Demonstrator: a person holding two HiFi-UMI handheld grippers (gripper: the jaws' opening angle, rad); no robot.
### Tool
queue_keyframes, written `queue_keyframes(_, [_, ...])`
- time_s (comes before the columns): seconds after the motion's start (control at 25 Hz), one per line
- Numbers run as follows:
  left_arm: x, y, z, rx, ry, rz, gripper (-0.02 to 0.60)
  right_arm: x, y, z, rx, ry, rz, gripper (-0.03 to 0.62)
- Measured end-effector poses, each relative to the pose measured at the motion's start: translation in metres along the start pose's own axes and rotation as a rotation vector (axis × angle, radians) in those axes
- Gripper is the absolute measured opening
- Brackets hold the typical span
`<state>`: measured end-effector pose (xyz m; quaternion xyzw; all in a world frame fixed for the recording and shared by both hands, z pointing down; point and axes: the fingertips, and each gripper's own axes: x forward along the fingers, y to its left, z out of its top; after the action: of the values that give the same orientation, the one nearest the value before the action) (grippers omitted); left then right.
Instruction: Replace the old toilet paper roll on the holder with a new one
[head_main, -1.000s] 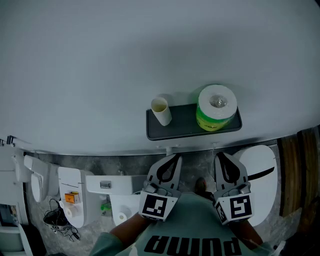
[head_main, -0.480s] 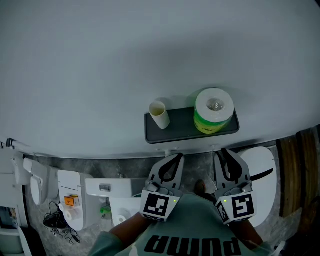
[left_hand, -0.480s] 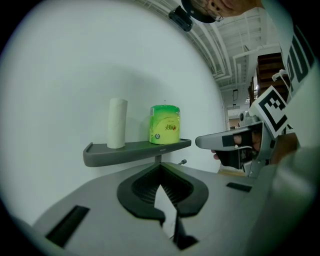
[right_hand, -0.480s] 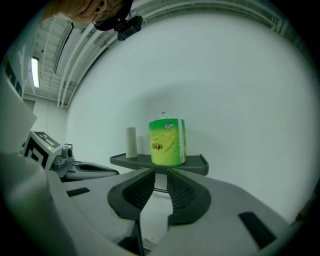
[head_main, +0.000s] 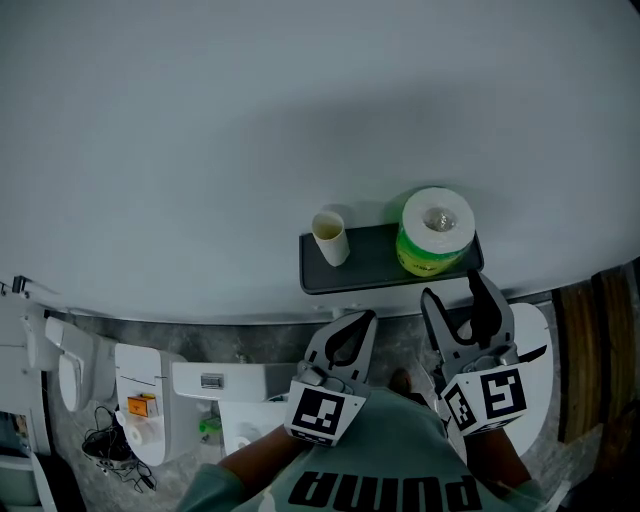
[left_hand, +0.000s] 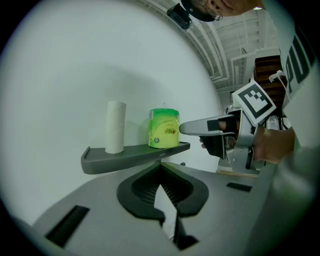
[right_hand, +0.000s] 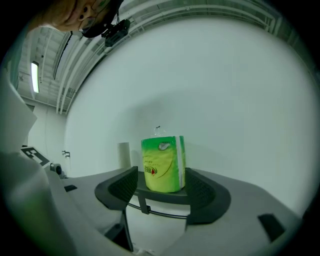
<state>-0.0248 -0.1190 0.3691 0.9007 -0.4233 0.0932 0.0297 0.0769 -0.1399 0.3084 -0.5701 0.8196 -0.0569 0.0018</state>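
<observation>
Low on the left, white bathroom fittings (head_main: 142, 372) stand on a grey mottled floor (head_main: 270, 335). Higher up, a dark grey plastic shelf (head_main: 375, 262) juts from the pale plain wall (head_main: 300, 120). At the shelf's left end a bare cardboard toilet-roll tube (head_main: 330, 238) stands upright.

The left claw (head_main: 362, 322) hangs below the shelf's front edge, under its middle. Its jaws are pressed together with nothing between them.

At the shelf's right end, well apart from the tube, the new toilet paper roll in green printed wrapping (head_main: 435, 232) stands upright on its end.

The right claw (head_main: 457, 295) points at this roll, its tips just short of the shelf's front edge. Its jaws are opening. In the right gripper view the green roll shows in the gap between them, but the pads do not touch it. A person's bare hand holds each claw, above a green shirt with dark lettering (head_main: 390, 470).
</observation>
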Motion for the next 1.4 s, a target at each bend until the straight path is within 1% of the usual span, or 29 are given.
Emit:
queue_keyframes(0.32, [-0.005,0.013,-0.003,-0.004,0.012,0.019,0.003,0.026,-0.003,0.023,-0.018,-0.028,0.020,0.391])
queue_keyframes(0.44, [-0.006,0.021,-0.002,-0.011,-0.011,0.043,0.003,0.038,-0.003,0.027,-0.032,-0.030,0.028,0.416])
queue_keyframes(0.52, [-0.008,0.025,-0.005,-0.012,0.003,0.047,0.003,0.045,-0.002,0.028,-0.038,-0.030,0.031,0.425])
queue_keyframes(0.6, [-0.010,0.027,-0.004,-0.012,-0.002,0.053,0.005,0.050,0.000,0.030,-0.043,-0.027,0.038,0.437])
queue_keyframes(0.8, [-0.012,0.032,-0.003,-0.016,-0.005,0.057,0.003,0.060,0.002,0.029,-0.054,-0.019,0.035,0.459])
queue_keyframes(1.08, [-0.009,0.035,-0.004,-0.025,-0.021,0.059,0.005,0.074,-0.006,0.027,-0.061,0.010,0.010,0.459])
queue_keyframes(1.24, [-0.009,0.036,-0.007,-0.040,0.001,0.054,0.003,0.078,-0.007,0.028,-0.061,0.013,-0.001,0.459])
queue_keyframes(1.4, [-0.009,0.040,-0.011,-0.053,0.001,0.060,0.003,0.080,-0.010,0.027,-0.054,-0.002,-0.029,0.457])
